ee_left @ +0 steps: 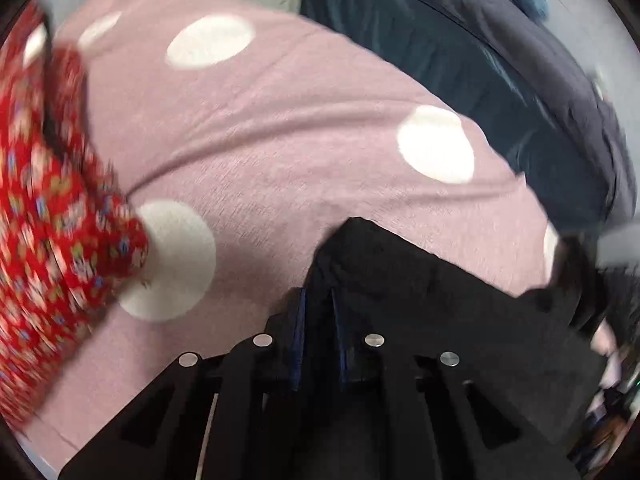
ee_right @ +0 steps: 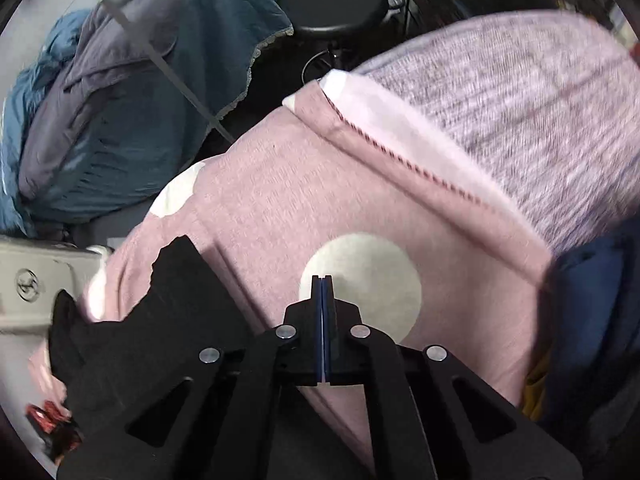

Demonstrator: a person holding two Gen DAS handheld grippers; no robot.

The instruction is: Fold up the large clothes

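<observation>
Over the pink blanket [ee_right: 280, 208], the right gripper [ee_right: 322, 280] is shut, apparently empty. The left gripper [ee_left: 318, 300] pinches black cloth [ee_left: 400, 280], it seems; a thin hold could slip and spoil the fold.

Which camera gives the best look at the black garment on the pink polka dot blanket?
The left wrist view: the black garment fills its lower right, lying on the pink polka dot blanket, its edge between the left gripper jaws. The right wrist view shows only a jagged piece at lower left.
</observation>
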